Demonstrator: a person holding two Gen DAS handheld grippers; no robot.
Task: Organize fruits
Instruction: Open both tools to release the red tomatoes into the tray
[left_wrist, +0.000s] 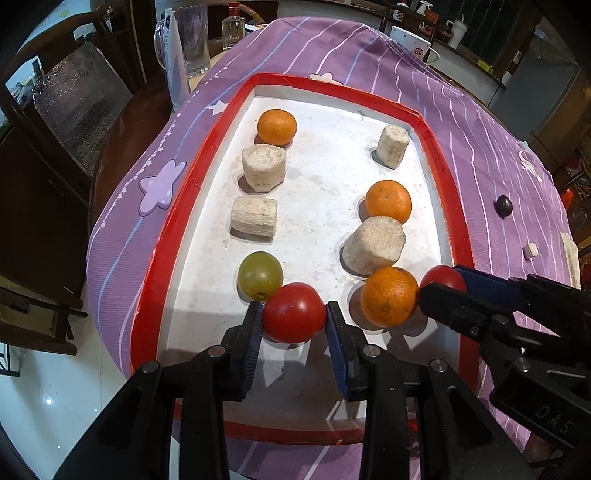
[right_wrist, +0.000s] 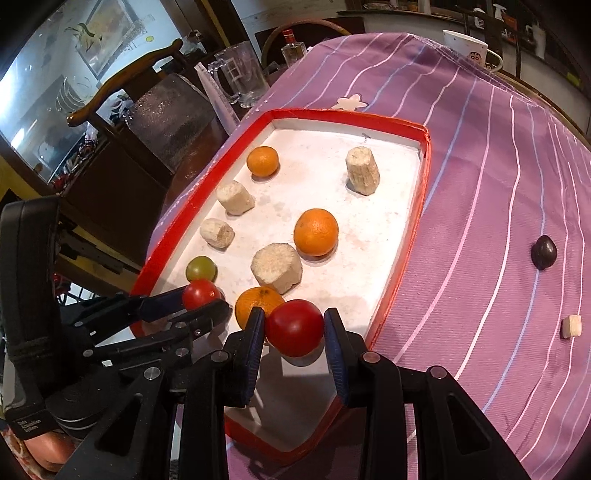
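The left gripper (left_wrist: 294, 314) is clamped narrowly on a red tomato (left_wrist: 293, 312) just in front of the green grape (left_wrist: 259, 275), while the right gripper (right_wrist: 294, 325) pinches a second tomato (right_wrist: 294, 326) beside the nearest orange (right_wrist: 255, 304), both low over the red-rimmed tray (left_wrist: 207, 158).

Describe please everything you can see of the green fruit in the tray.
The green fruit is small, round and smooth, yellow-green with a glossy skin and a tiny dark stem mark low on its side. It looks whole and rests on the white floor of the red-rimmed tray, near the tray's left rim in the left wrist view. The red tomato held in the left tongs seems to touch it.
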